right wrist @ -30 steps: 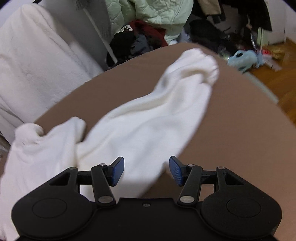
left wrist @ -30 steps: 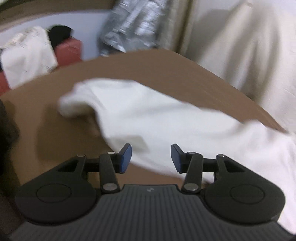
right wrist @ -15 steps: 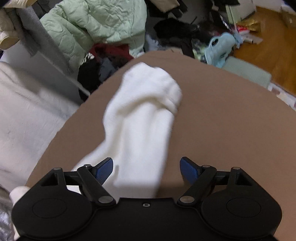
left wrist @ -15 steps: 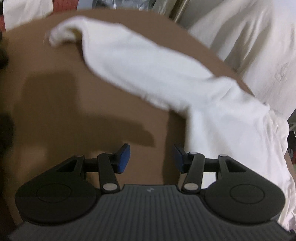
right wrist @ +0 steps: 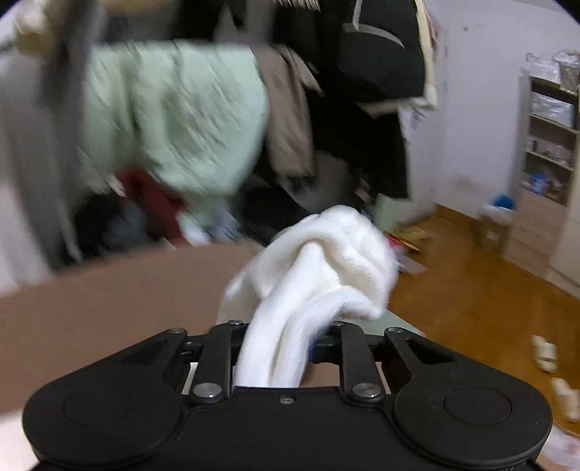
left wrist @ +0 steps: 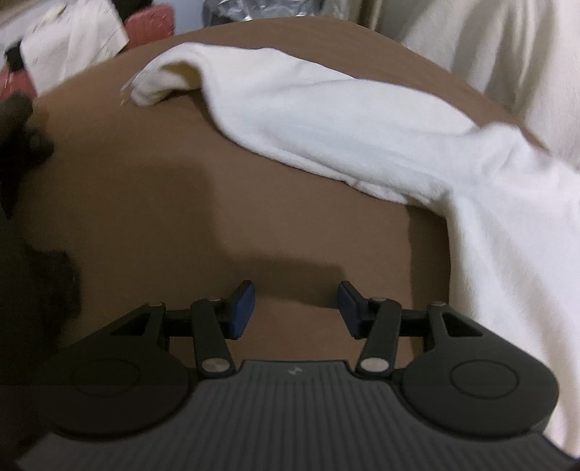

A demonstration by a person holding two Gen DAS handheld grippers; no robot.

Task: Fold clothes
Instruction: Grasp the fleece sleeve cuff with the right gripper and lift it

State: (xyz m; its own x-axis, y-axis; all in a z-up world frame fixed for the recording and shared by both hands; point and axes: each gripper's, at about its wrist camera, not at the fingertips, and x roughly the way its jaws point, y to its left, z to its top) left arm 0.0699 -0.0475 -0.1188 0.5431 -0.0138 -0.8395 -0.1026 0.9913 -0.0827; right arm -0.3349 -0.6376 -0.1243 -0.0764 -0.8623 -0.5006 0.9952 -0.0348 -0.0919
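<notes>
A white fleecy garment (left wrist: 326, 119) lies across the brown table (left wrist: 145, 188), one sleeve stretching to the far left and its body falling off to the right. My left gripper (left wrist: 295, 308) hovers open over bare tabletop just in front of that sleeve, with nothing between its blue pads. In the right wrist view, my right gripper (right wrist: 279, 347) has its jaws closing on a bunched end of the white garment (right wrist: 326, 261). The fabric fills the gap, hides the pads and bulges out ahead of them.
Past the table's far edge (right wrist: 108, 297) are a pale green quilted jacket (right wrist: 174, 126) and dark clothes. Wooden floor (right wrist: 471, 308), slippers (right wrist: 543, 351) and a shelf unit (right wrist: 547, 145) lie to the right. Cream cloth (left wrist: 489, 47) and a red box (left wrist: 152, 25) sit behind the table.
The right gripper spread wide over the sleeve end, then closed on it and tipped up toward the room. The left gripper shifted off the garment onto bare table.
</notes>
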